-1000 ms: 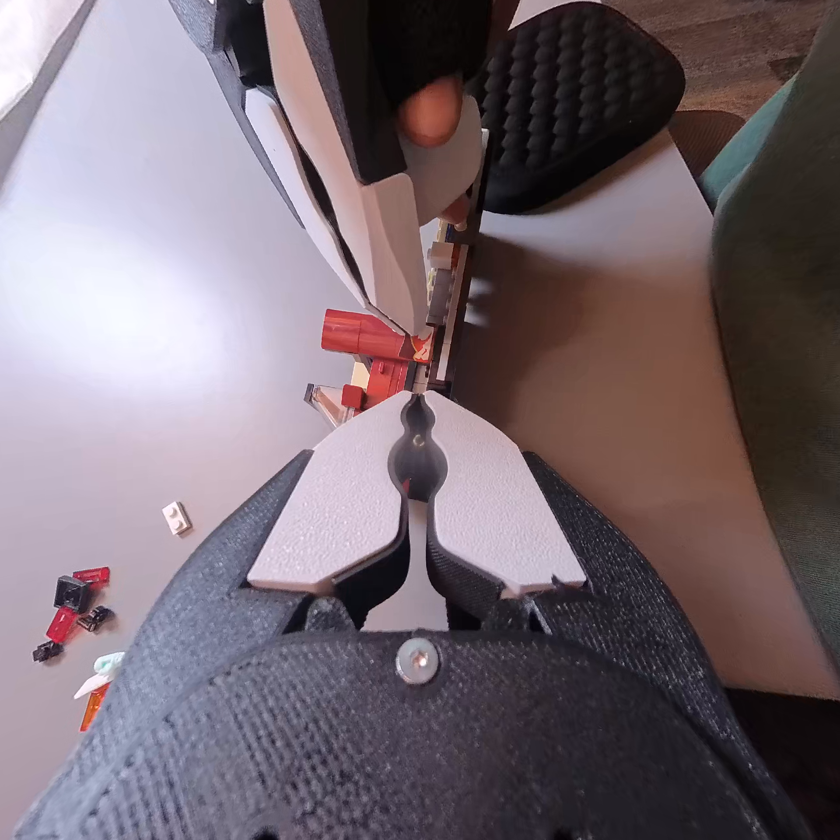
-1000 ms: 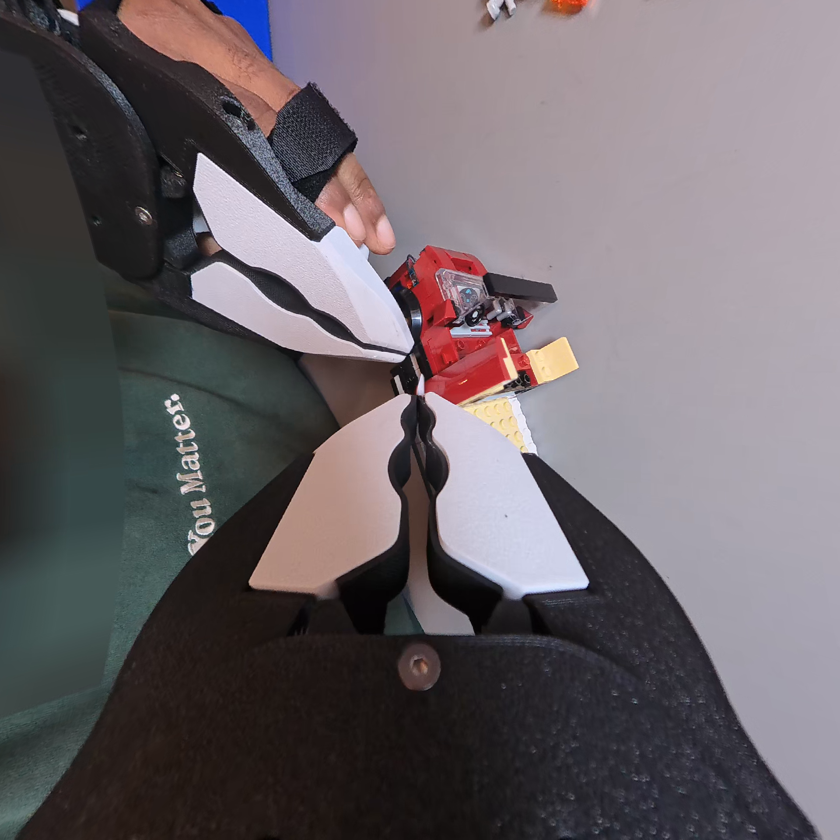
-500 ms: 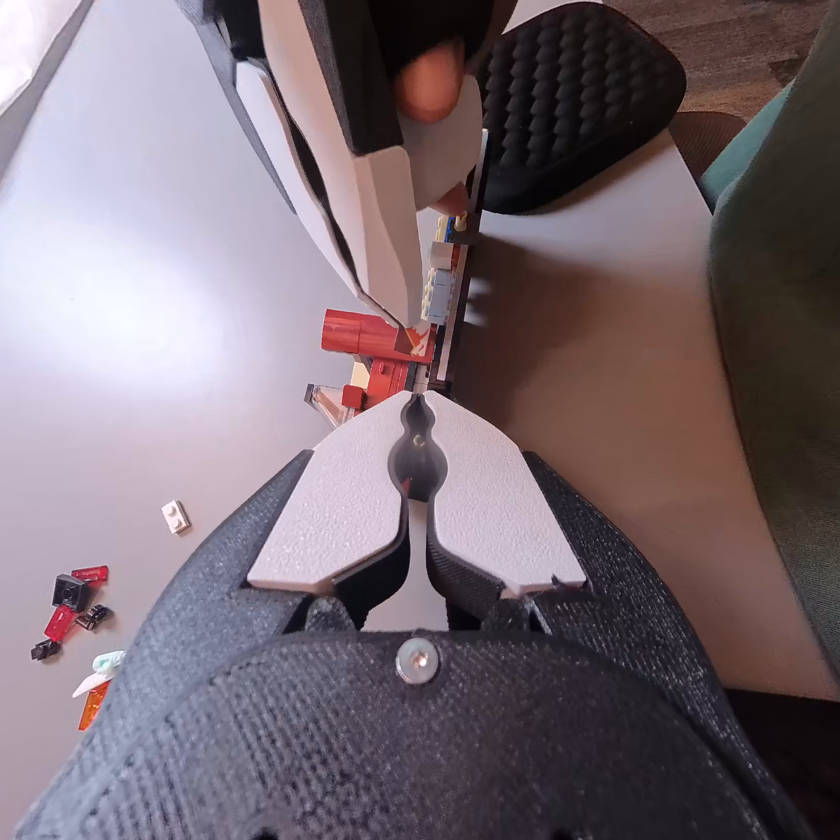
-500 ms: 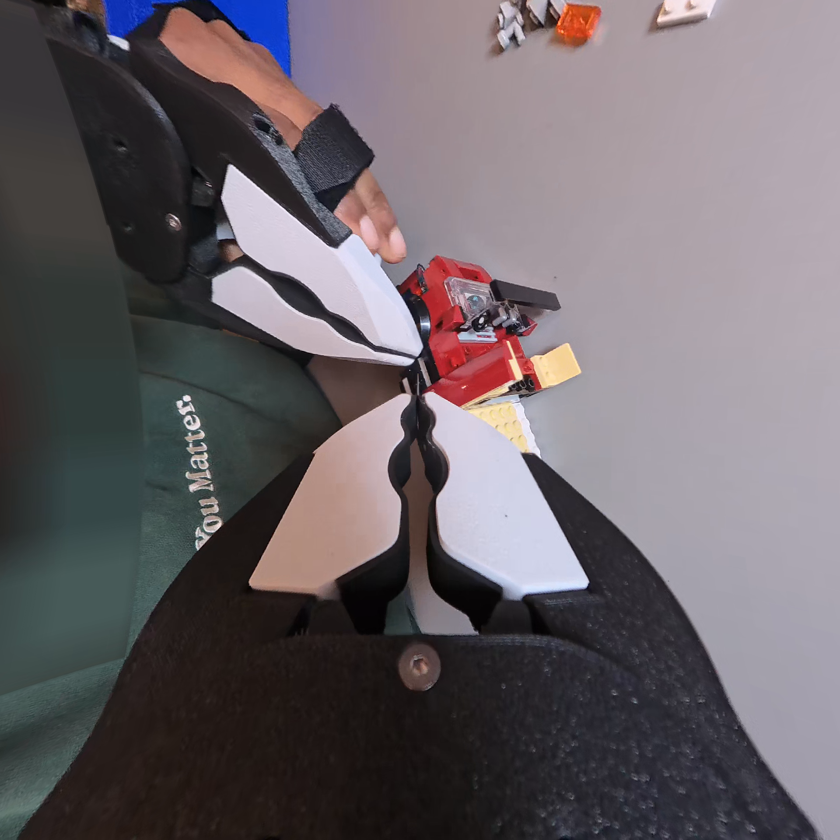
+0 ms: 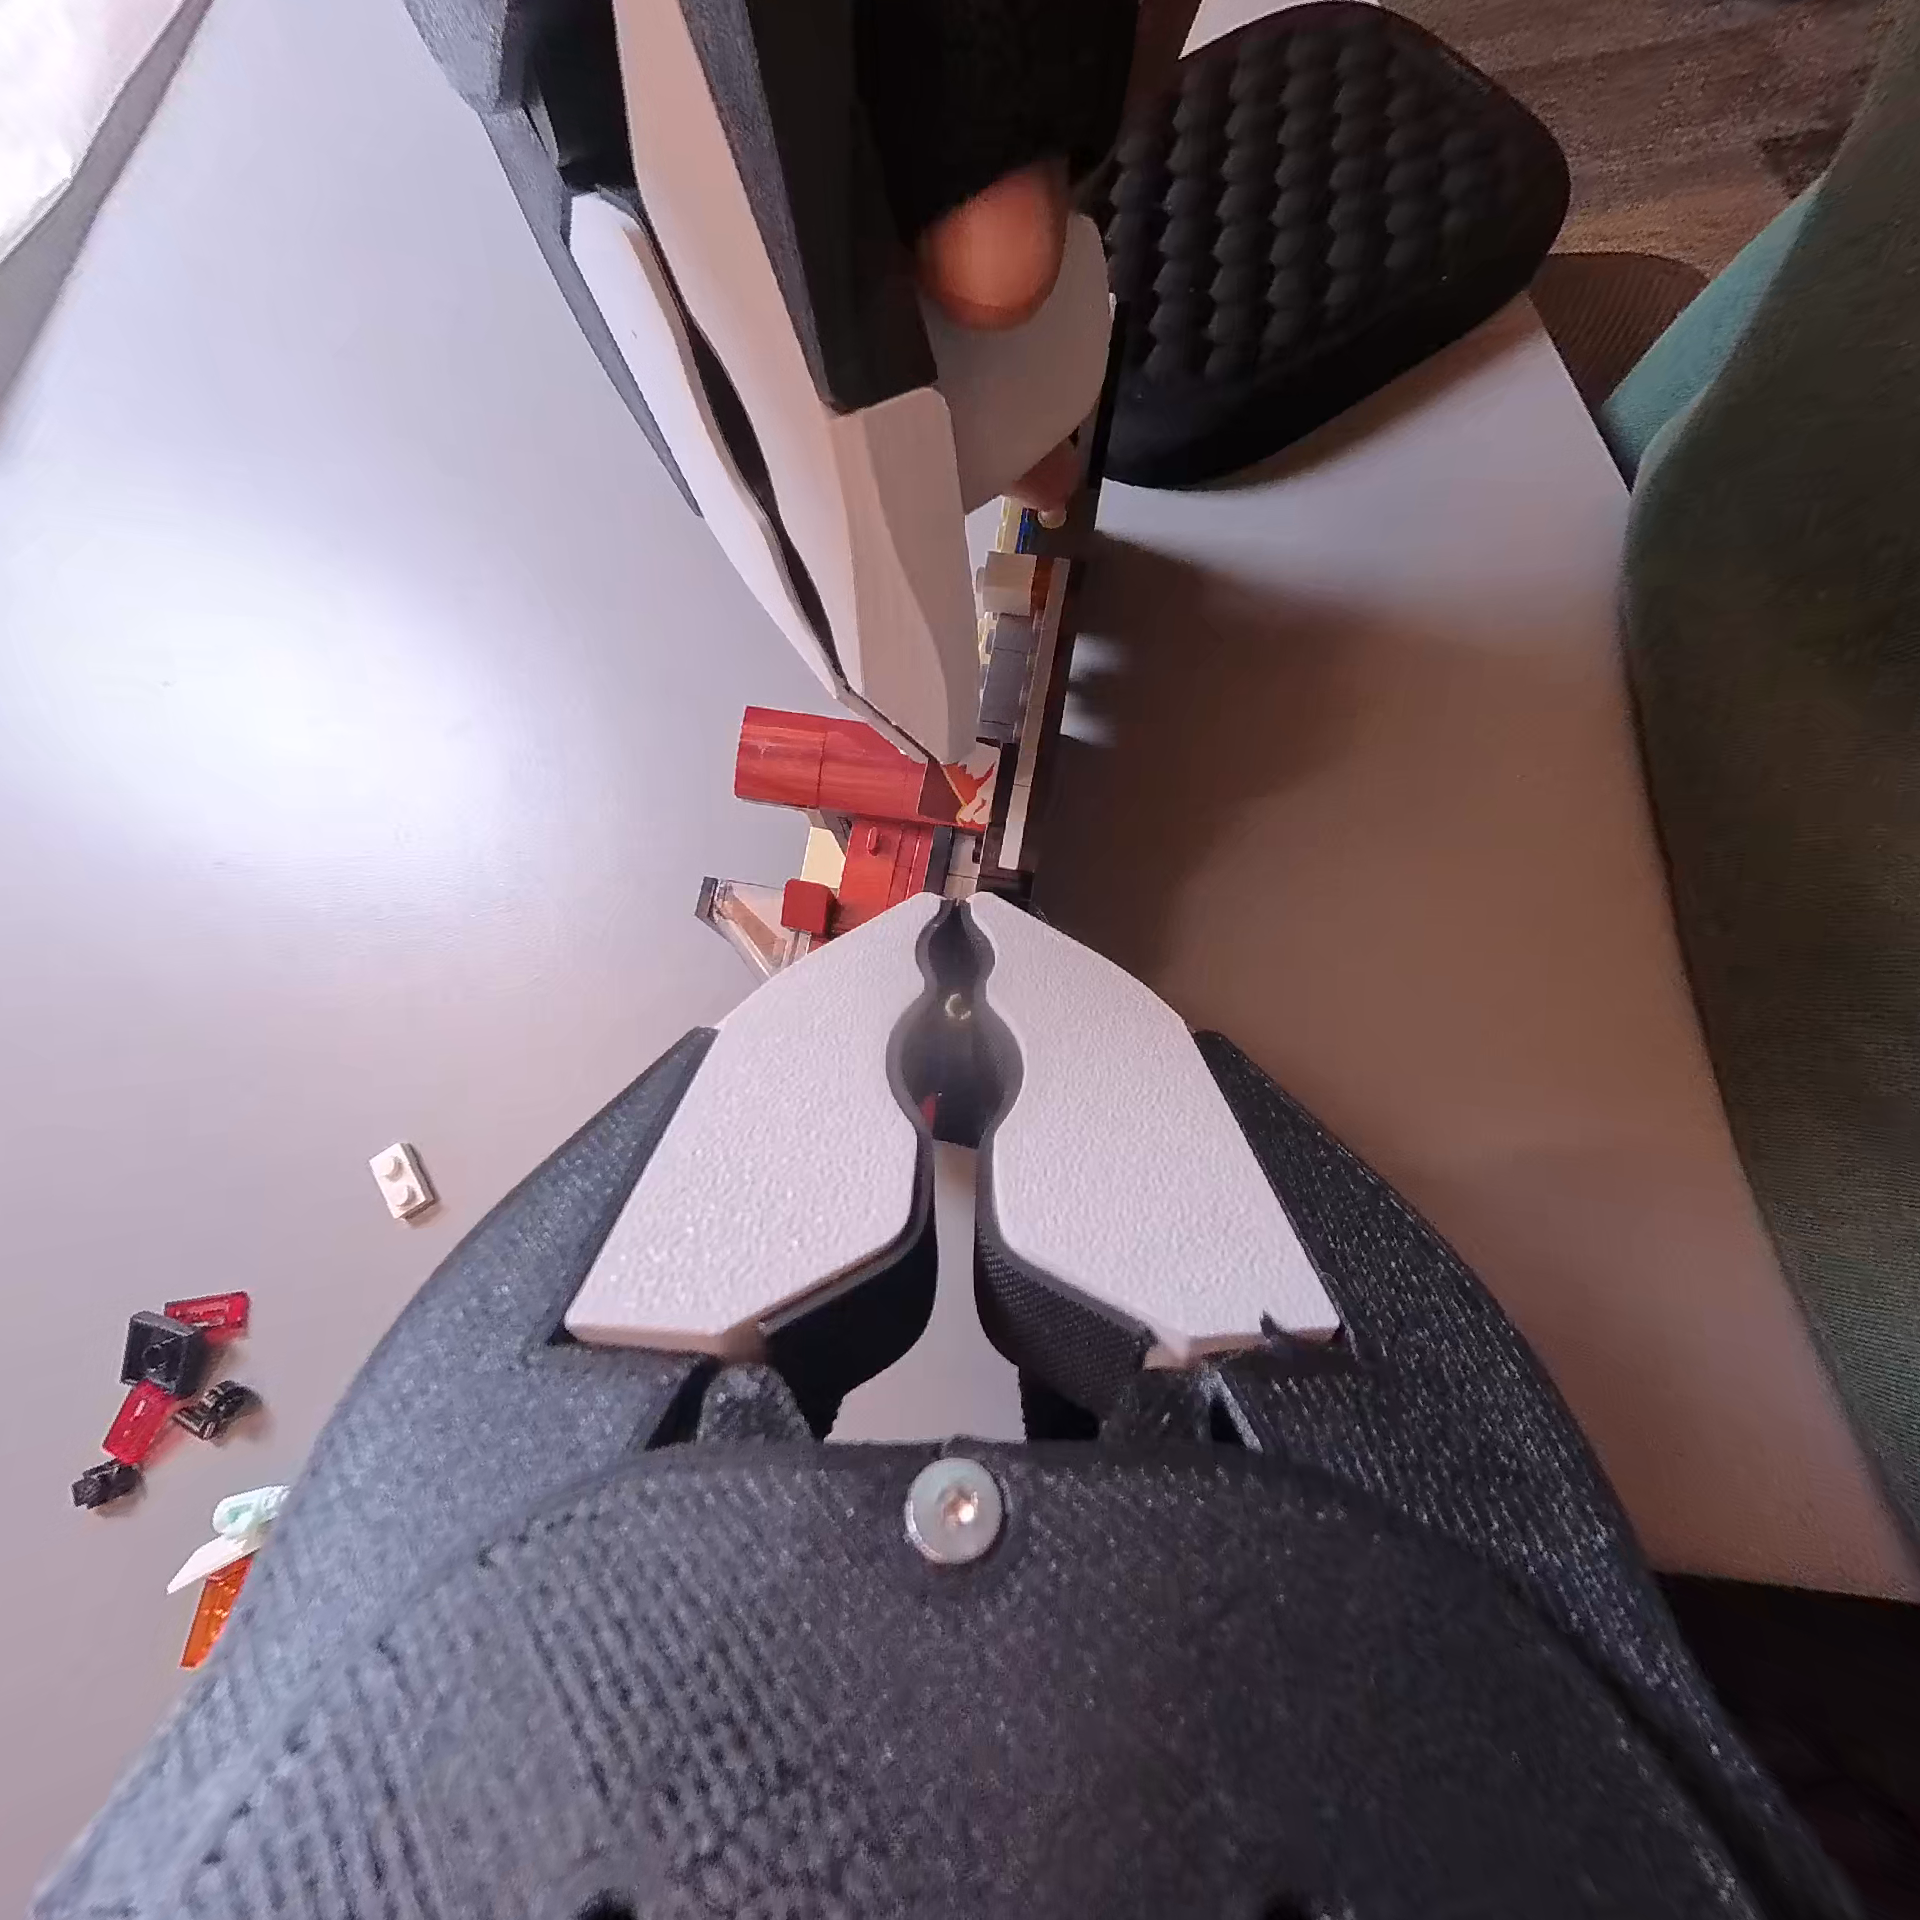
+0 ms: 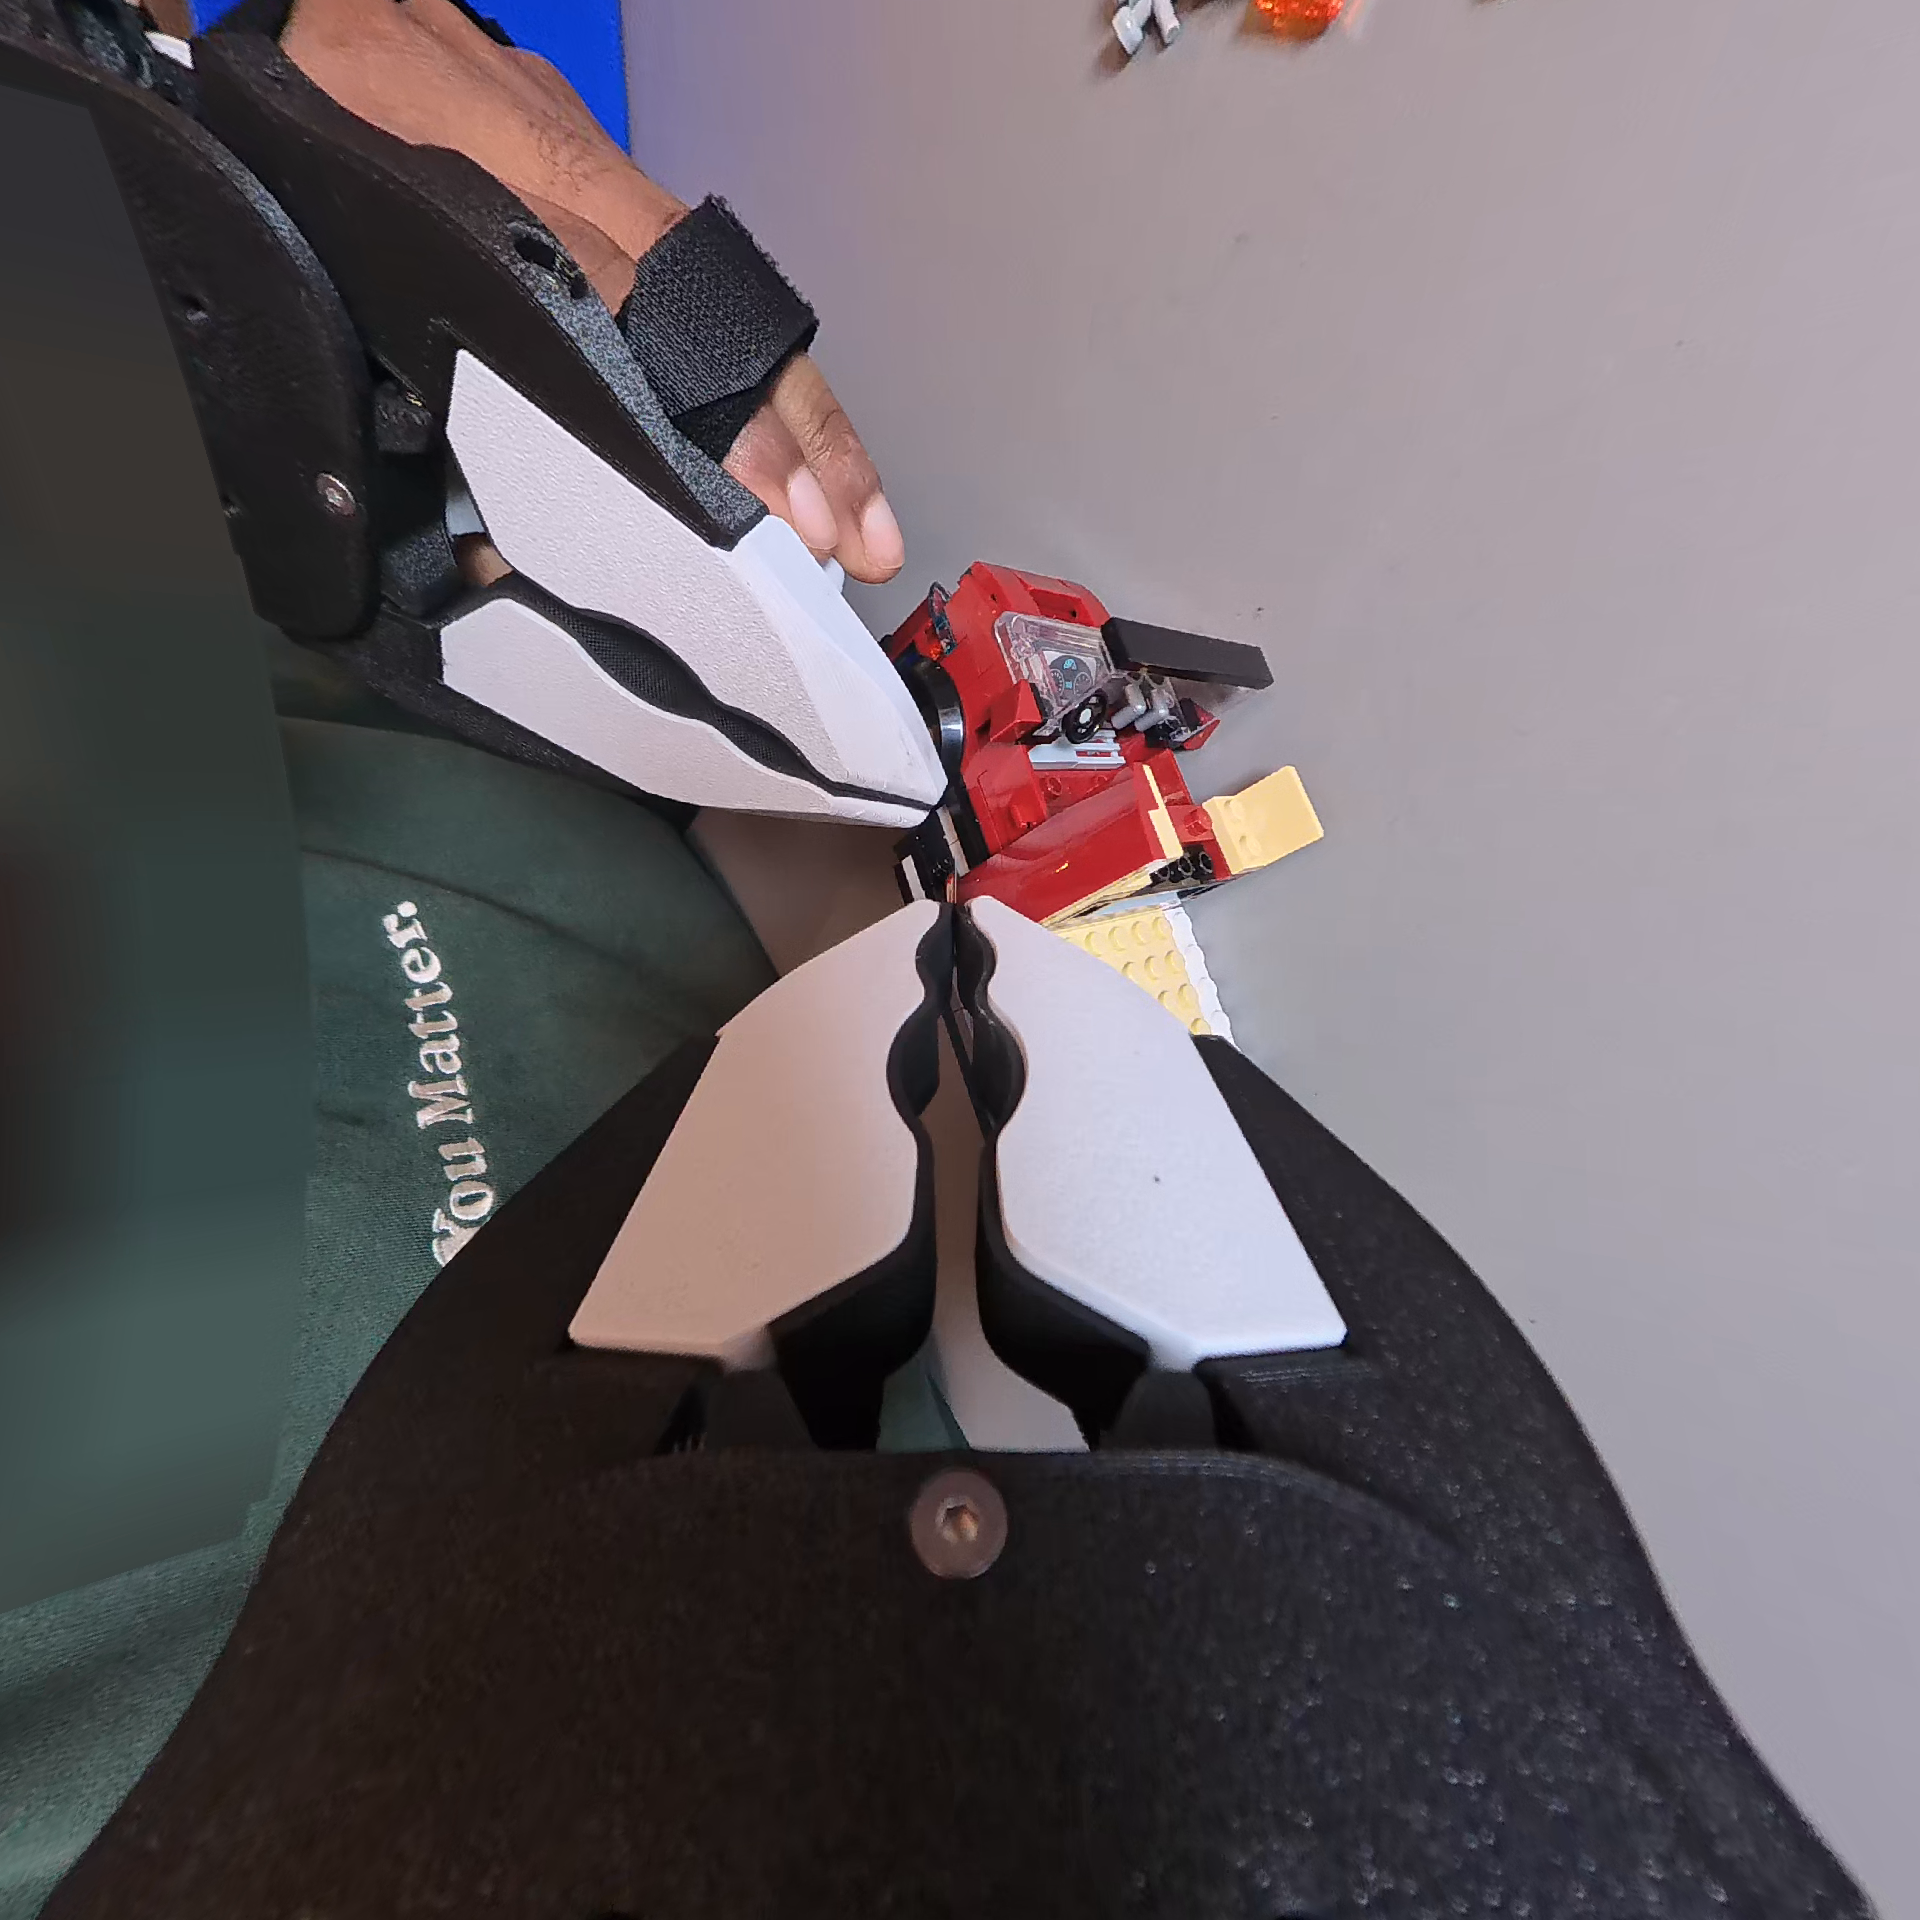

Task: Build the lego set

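Note:
The red lego model with tan and black plates is held on edge over the grey table. My left gripper is shut on its near black edge. My right gripper reaches in from above with its tips against the red part. In the right wrist view the model shows a clear windscreen, a black bar and a tan plate. My right gripper is shut on a thin black plate of the model. My left gripper meets it from the upper left, with a gloved hand on it.
Loose pieces lie at the left: a white plate, red and black bits, an orange piece. Grey and orange bits sit at the top edge. A black chair pad and a person's green shirt border the table. Less than 4 cm separates the two grippers' tips.
Both grippers stay shut on the model. The right gripper rose slightly, then came back down; the loose pieces slid down, then back to the top edge of the right wrist view.

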Tool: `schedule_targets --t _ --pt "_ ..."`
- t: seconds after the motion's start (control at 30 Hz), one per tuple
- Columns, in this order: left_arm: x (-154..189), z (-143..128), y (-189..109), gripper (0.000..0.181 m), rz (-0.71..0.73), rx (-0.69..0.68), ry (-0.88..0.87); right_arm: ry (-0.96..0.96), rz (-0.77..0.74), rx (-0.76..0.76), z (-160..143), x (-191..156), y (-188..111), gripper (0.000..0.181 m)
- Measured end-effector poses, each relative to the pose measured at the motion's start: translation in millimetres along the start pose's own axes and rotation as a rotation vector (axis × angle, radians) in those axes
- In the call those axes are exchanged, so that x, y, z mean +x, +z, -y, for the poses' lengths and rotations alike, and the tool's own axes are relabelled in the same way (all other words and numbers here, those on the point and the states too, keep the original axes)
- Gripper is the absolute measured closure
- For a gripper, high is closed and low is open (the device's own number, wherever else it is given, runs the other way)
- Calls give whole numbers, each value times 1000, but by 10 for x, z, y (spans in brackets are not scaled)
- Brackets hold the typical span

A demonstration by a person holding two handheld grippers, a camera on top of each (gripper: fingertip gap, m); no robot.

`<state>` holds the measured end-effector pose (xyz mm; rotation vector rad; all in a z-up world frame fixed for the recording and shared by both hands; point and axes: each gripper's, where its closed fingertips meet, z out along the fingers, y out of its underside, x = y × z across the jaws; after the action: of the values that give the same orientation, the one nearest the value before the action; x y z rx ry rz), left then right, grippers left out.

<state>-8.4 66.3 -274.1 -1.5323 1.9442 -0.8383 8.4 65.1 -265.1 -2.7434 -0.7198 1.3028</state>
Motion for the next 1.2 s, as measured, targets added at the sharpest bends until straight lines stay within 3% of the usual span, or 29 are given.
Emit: schedule_targets --t 0.5,0.83,1.2 --pt "3 0 0 181 -1 -1 0 -22 -24 -37 -6 5 1 181" --pt "6 -5 0 181 -6 0 1 -149 -51 -41 44 -99 -44 181" --pt "7 -6 0 181 -8 -1 2 -110 -34 -61 10 -34 -22 181"
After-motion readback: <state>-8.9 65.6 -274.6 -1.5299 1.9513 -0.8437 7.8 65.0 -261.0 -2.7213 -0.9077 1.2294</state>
